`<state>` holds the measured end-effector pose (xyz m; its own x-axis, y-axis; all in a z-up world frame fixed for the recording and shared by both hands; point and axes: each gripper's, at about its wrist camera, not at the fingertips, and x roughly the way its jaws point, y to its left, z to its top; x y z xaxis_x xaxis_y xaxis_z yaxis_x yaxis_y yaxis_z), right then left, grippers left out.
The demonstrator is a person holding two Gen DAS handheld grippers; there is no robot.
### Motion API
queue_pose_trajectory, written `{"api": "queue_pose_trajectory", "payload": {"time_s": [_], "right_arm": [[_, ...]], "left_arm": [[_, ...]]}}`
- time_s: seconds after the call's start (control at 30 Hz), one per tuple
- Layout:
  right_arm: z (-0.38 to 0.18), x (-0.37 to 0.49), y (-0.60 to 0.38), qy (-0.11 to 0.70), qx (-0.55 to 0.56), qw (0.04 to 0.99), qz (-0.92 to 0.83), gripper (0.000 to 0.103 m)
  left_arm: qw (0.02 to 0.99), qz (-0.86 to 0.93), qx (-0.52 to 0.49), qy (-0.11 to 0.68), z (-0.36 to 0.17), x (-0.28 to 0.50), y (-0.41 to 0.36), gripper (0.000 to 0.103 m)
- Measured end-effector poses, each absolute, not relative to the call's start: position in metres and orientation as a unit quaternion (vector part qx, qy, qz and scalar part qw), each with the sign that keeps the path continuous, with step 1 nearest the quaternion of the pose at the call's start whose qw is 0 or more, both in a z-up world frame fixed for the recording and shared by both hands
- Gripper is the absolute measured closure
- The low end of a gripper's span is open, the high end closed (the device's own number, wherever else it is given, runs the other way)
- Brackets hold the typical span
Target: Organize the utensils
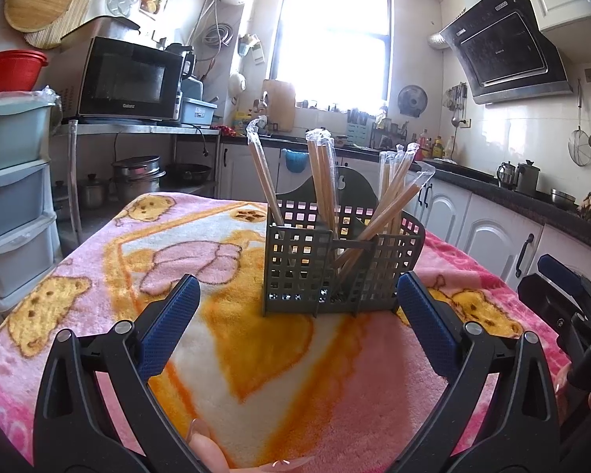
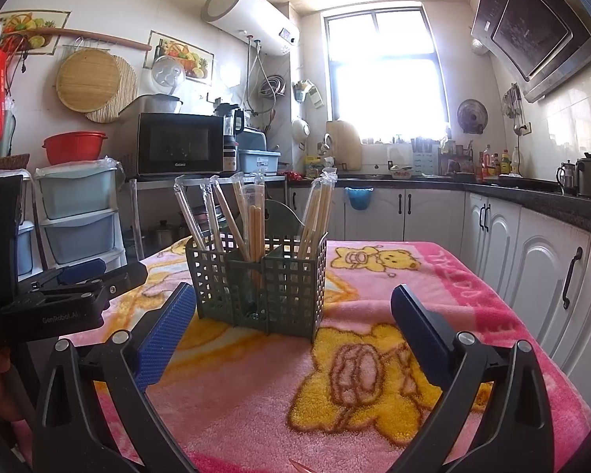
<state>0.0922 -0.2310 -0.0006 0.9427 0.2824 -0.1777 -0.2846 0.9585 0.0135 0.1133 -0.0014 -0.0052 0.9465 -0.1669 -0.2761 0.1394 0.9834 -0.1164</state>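
Chopsticks [image 1: 327, 181] stand wrapped in the slotted caddy [image 2: 256, 280] mid-worktop [image 2: 374, 354], both tools, left tool [image 1: 295, 307] and right tool [image 2: 287, 311], wide and empty; a careless nudge could tip the light caddy.

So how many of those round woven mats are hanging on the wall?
2. The front mat hangs up left of the microwave; the second mat sits behind it, poking out on the right. Others could be hidden behind.

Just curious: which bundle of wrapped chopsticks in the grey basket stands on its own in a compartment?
In the left wrist view, the single wrapped pair in the basket stands alone at the left; the others cluster.
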Motion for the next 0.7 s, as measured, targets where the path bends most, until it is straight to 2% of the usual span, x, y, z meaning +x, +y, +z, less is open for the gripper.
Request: {"api": "queue_pose_trajectory", "payload": {"time_s": [0.7], "right_arm": [[-0.0011, 0.0913, -0.2312, 0.09, -0.006, 0.986, 0.141, 0.006]], "left_arm": [[0.986, -0.078, -0.048, 0.14, -0.0022, 0.1119, -0.001, 0.01]]}}
